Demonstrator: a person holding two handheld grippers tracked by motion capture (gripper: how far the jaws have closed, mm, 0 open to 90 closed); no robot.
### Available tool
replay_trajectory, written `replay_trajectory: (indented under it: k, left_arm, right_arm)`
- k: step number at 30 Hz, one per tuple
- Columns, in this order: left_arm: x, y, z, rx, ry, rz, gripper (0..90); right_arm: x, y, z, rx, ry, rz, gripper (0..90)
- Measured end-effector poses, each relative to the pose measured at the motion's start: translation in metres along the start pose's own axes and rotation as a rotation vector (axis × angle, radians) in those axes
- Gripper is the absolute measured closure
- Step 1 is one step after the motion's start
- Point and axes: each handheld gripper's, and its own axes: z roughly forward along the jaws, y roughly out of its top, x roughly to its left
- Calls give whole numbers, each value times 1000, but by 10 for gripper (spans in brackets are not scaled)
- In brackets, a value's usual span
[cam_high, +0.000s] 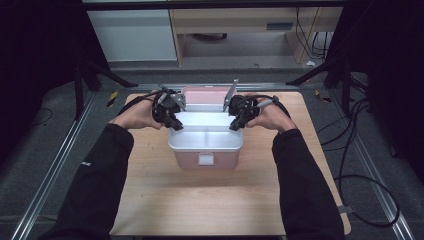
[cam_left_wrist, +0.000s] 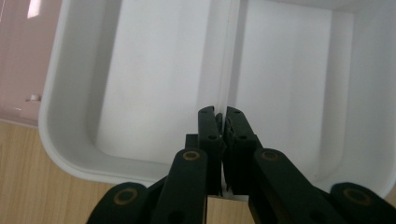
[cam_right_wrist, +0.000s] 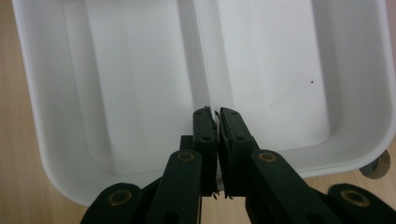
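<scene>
tray (cam_high: 206, 137) on table (cam_high: 150, 200) | box (cam_high: 205, 159) under tray

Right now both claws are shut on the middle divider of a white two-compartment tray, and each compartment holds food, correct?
Not quite: both compartments are empty. The left gripper view shows the white tray with bare floors either side of the divider, which the left claw pinches; the right claw does the same.
</scene>
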Motion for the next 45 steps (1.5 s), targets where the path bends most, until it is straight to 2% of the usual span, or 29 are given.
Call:
replay_trajectory:
  k: [4, 5, 7, 9, 11, 12, 13, 14, 15, 16, 18, 19, 20, 21, 22, 23, 24, 26, 27, 28, 30, 31, 35, 39, 40, 41, 42, 44, 45]
  left_arm:
    - [-24, 7, -15, 11, 6, 28, 870]
    - [-24, 7, -15, 11, 6, 28, 871]
    - [-40, 11, -22, 24, 14, 38, 871]
    - [-45, 12, -24, 25, 15, 43, 871]
    - [-58, 12, -29, 20, 12, 54, 872]
    - [-69, 12, -30, 19, 14, 68, 874]
    - [-69, 12, -30, 19, 14, 68, 876]
    - [-77, 11, -30, 24, 11, 76, 876]
    - [-85, 11, -31, 29, 14, 87, 878]
    - [-90, 11, -31, 35, 16, 87, 878]
    - [-106, 9, -32, 41, 20, 99, 879]
    - [-111, 8, -32, 41, 21, 97, 877]
    - [-117, 6, -32, 37, 23, 99, 876]
    - [-129, 1, -33, 25, 17, 94, 873]
    - [-134, -2, -32, 22, 5, 86, 875]
    - [-134, -2, -32, 22, 5, 86, 874]
    - [-143, -6, -30, 14, 6, 79, 874]
    - [-151, -10, -27, 14, 0, 73, 870]
    - [-163, -13, -22, 22, 0, 70, 872]
    - [-163, -13, -22, 22, 0, 70, 873]
    - [-173, -15, -14, 38, -2, 70, 875]
    - [-177, -17, -10, 40, 3, 68, 877]
    - [-186, -23, 5, 35, -20, 55, 881]
    - [-186, -31, 23, 29, -43, 41, 877]
    - [-186, -33, 28, 26, -46, 36, 876]
    - [-186, -34, 32, 25, -50, 33, 876]
    - [-185, -36, 44, 28, -61, 32, 877]
    - [-185, -37, 49, 34, -60, 37, 876]
    - [-183, -39, 60, 41, -72, 30, 876]
  right_arm:
    - [22, 2, -18, 10, -10, -22, 869]
    - [27, 3, -22, 14, -13, -29, 869]
    - [38, 3, -29, 22, -20, -36, 871]
    - [44, 3, -32, 22, -24, -36, 872]
    - [57, 1, -38, 15, -24, -35, 873]
    - [68, -2, -41, 4, -20, -33, 873]
    - [68, -2, -41, 4, -20, -33, 873]
    - [74, -3, -43, 2, -24, -38, 874]
    - [90, -5, -44, -4, -23, -40, 875]
    - [90, -5, -44, -4, -23, -40, 875]
    - [105, -6, -44, -2, -26, -47, 877]
    - [119, -7, -44, 3, -29, -61, 884]
    - [126, -7, -44, 1, -33, -67, 886]
    - [133, -9, -44, -9, -30, -69, 888]
    - [138, -10, -43, -18, -15, -73, 888]
    - [138, -10, -43, -18, -15, -73, 888]
    - [144, -12, -43, -30, -14, -74, 887]
    - [160, -17, -38, -49, 9, -61, 886]
    - [166, -19, -34, -48, 14, -40, 879]
    - [166, -19, -34, -48, 14, -40, 879]
    - [174, -21, -27, -34, 15, -18, 874]
    - [180, -22, -20, -23, 18, -23, 873]
    - [185, -26, -10, -15, 21, -30, 871]
    - [189, -32, 7, -7, 43, -33, 875]
    - [189, -36, 16, -4, 55, -31, 876]
    - [189, -36, 16, -4, 55, -31, 876]
    - [188, -40, 25, 1, 63, -31, 876]
    - [188, -42, 28, 4, 65, -31, 876]
    - [187, -46, 40, 11, 73, -26, 877]
